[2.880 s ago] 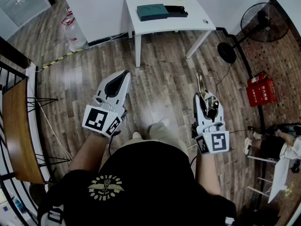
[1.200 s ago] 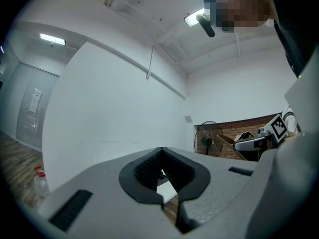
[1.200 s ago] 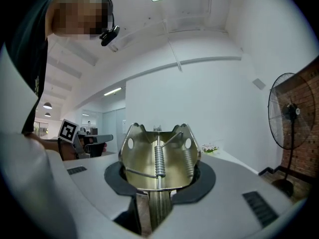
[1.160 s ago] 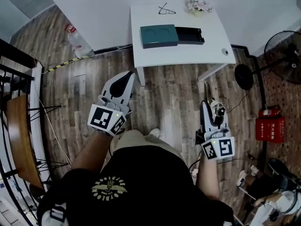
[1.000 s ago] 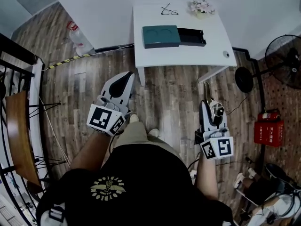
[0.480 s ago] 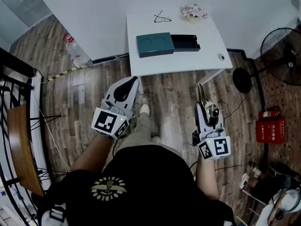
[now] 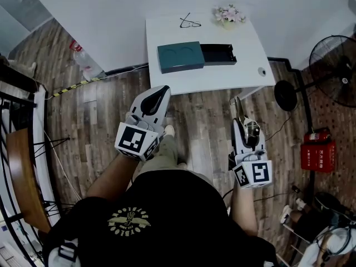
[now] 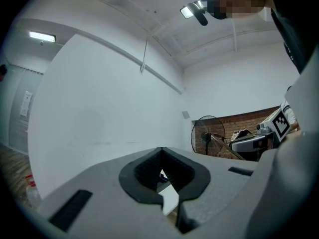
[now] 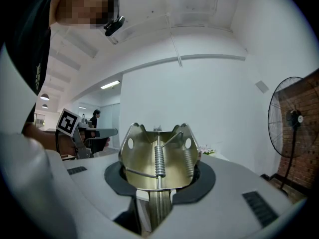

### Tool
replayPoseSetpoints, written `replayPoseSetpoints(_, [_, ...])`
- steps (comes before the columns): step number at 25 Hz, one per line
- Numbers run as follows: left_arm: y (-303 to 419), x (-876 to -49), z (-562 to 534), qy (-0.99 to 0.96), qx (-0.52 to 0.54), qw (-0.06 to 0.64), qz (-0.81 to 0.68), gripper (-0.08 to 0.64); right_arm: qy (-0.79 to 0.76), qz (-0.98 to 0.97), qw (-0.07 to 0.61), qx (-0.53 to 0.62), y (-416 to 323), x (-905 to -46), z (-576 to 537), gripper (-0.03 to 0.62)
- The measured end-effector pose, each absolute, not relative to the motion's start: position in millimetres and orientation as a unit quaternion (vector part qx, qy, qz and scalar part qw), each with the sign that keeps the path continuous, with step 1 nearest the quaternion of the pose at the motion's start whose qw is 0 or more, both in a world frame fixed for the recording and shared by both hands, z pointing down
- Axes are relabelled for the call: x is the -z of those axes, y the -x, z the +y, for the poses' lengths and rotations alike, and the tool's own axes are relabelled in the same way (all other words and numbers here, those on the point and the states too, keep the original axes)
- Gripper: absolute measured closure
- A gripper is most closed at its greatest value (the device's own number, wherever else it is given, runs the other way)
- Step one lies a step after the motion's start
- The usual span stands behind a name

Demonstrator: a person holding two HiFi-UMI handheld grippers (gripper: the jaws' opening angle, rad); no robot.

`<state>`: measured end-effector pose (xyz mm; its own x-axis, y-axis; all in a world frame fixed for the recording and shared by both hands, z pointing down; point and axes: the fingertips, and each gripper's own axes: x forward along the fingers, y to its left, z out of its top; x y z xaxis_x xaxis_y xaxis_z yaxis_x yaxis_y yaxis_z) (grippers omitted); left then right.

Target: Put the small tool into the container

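Observation:
My right gripper (image 7: 241, 121) is shut on the small tool (image 7: 238, 108), a brass-coloured spring clip that sticks out forward past the jaws. The right gripper view shows the tool (image 9: 158, 156) close up, with its coil spring and two wings, held between the pads. My left gripper (image 7: 161, 90) is shut with nothing in it; in its own view the jaws meet (image 8: 167, 195). The container, a teal box (image 7: 179, 56) with an open black tray (image 7: 218, 53) joined to it, lies on the white table (image 7: 222, 78) ahead. Both grippers hang over the wooden floor, short of the table's front edge.
On the table are a pair of glasses (image 7: 189, 21), a small bunch of flowers (image 7: 228, 14) and a small round thing (image 7: 261, 70). A standing fan (image 7: 332, 53) and a red box (image 7: 317, 156) are to the right. A railing (image 7: 16, 149) runs along the left.
The table with the container has come closer to me. My left gripper has moved forward and right, toward the table's front edge. The right gripper keeps its hold on the tool.

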<state>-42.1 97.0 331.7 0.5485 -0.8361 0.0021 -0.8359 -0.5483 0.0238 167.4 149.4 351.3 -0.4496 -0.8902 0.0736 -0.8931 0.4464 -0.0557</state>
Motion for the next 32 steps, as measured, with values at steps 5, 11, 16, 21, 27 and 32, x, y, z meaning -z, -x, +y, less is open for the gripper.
replayPoseSetpoints(5, [42.7, -324.9, 62.1, -0.881, 0.001, -0.002, -0.474, 0.554, -0.530, -0.847, 0.030, -0.023, -165.8, -344.4, 109.3, 0.459])
replayPoseSetpoints(11, [41.3, -333.5, 22.0, -0.882, -0.011, 0.006, -0.471, 0.554, -0.529, -0.847, 0.053, -0.011, -169.5, -339.8, 70.8, 0.459])
replayPoseSetpoints(16, [40.4, -335.6, -4.9, -0.885, -0.014, 0.006, -0.466, 0.554, -0.525, -0.848, 0.064, -0.019, -165.6, -346.4, 45.4, 0.459])
replayPoseSetpoints(21, [43.3, -341.3, -34.4, -0.886, -0.020, 0.010, -0.463, 0.554, -0.521, -0.851, 0.062, -0.040, -160.4, -354.6, 17.2, 0.459])
replayPoseSetpoints(27, [52.6, -346.8, -61.1, -0.888, -0.026, 0.019, -0.458, 0.554, -0.525, -0.847, 0.055, -0.056, -153.6, -356.9, -12.6, 0.459])
replayPoseSetpoints(32, [59.0, -343.9, -86.1, -0.891, -0.024, 0.023, -0.453, 0.554, -0.529, -0.845, 0.048, -0.060, -145.3, -352.9, -34.7, 0.459])
